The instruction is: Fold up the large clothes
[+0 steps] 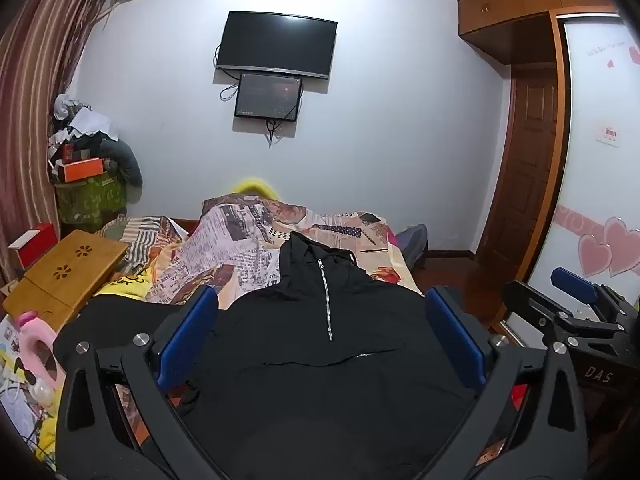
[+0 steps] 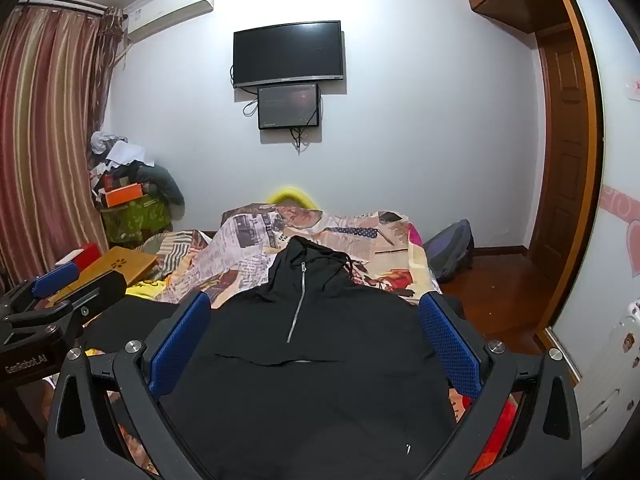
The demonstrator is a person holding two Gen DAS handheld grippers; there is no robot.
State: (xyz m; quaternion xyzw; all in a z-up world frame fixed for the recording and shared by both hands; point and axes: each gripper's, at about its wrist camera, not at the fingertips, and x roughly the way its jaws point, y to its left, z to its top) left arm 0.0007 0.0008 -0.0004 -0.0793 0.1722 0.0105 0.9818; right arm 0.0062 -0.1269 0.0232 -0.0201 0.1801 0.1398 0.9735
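Note:
A black hooded jacket (image 1: 320, 360) with a silver half zip lies spread face up on the bed, hood away from me; it also shows in the right wrist view (image 2: 312, 360). My left gripper (image 1: 320, 336) is open and empty, held above the jacket's lower part, its blue pads (image 1: 188, 332) wide apart. My right gripper (image 2: 316, 336) is open and empty above the same jacket, beside the left one. The right gripper shows at the right edge of the left wrist view (image 1: 576, 312); the left gripper shows at the left edge of the right wrist view (image 2: 56, 292).
A newspaper-print quilt (image 1: 256, 240) is bunched behind the jacket. A wooden lap desk (image 1: 64, 276) and clutter lie on the bed's left. A backpack (image 2: 452, 248) sits on the wood floor at right. A wardrobe with hearts (image 1: 600, 200) stands at right.

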